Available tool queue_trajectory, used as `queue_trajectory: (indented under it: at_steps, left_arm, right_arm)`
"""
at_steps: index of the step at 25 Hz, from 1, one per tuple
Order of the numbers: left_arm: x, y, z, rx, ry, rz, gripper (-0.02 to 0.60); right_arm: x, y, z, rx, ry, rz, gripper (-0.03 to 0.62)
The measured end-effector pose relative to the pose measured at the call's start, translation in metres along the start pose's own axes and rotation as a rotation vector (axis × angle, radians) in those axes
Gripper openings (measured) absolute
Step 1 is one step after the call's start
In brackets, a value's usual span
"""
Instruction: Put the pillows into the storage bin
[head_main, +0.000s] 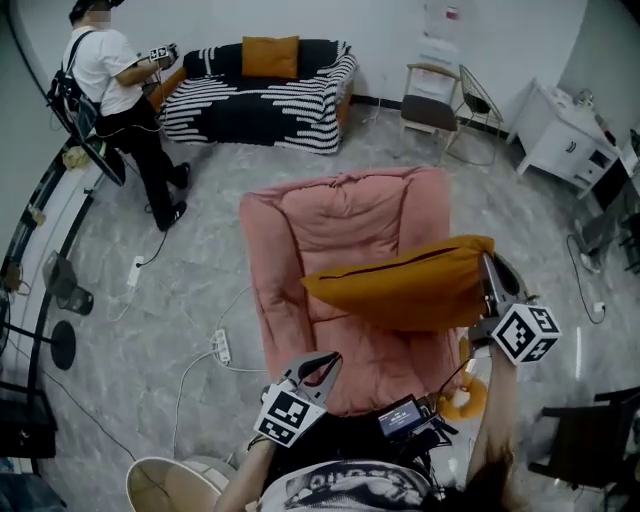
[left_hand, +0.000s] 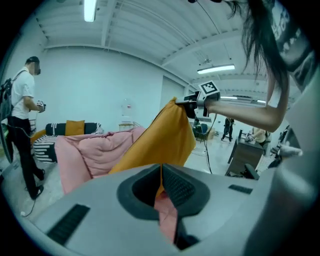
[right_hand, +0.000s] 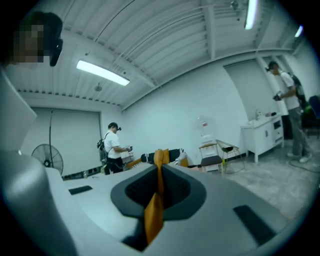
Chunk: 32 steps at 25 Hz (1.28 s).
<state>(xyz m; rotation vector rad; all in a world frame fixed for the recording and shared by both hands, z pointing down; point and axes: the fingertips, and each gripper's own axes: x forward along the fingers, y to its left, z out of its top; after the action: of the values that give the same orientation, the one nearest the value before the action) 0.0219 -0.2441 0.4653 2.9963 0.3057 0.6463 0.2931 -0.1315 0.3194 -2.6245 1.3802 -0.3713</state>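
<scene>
While the right claw grips the orange pillow by its edge above the pink chair, the left claw sits clenched at lower centre.

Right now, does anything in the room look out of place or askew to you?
Mainly the orange pillow: it hangs tilted above the pink armchair, pinched at one edge by the right gripper. A power strip and cords also trail loose across the floor.
</scene>
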Motion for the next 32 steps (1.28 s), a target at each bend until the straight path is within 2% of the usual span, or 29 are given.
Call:
queue_trajectory:
  at_steps: [4,7,10,13,19,22,25,29,32]
  left_arm:
    - [0.028,-0.030,0.016,0.050,0.002,-0.100,0.018]
    - [0.050,-0.055,0.024,0.088,0.008,-0.176,0.018]
    - [0.075,-0.085,0.029,0.110,0.015,-0.242,0.018]
    - [0.100,-0.119,0.033,0.132,0.027,-0.309,0.018]
    - [0.141,-0.181,0.043,0.163,0.043,-0.403,0.018]
    - [0.159,-0.204,0.048,0.173,0.051,-0.430,0.018]
    - [0.178,-0.225,0.052,0.182,0.062,-0.448,0.018]
    - [0.205,-0.249,0.062,0.195,0.077,-0.455,0.018]
    - [0.222,-0.265,0.069,0.198,0.092,-0.447,0.018]
  right_arm:
    - [-0.073,-0.060,0.040,0.115,-0.158,-0.121,0.020]
    - [-0.131,-0.092,0.076,0.083,-0.251,-0.207,0.018]
    - [-0.185,-0.133,0.089,0.069,-0.287,-0.308,0.018]
    - [-0.233,-0.162,0.098,0.094,-0.335,-0.348,0.018]
    - [-0.307,-0.205,0.143,0.007,-0.406,-0.422,0.018]
    - [-0.327,-0.223,0.155,-0.013,-0.413,-0.433,0.017]
    - [-0.325,-0.241,0.153,-0.030,-0.375,-0.430,0.017]
    - [-0.316,-0.293,0.125,-0.012,-0.268,-0.475,0.017]
    - [-0.320,-0.348,0.090,0.058,-0.208,-0.551,0.017]
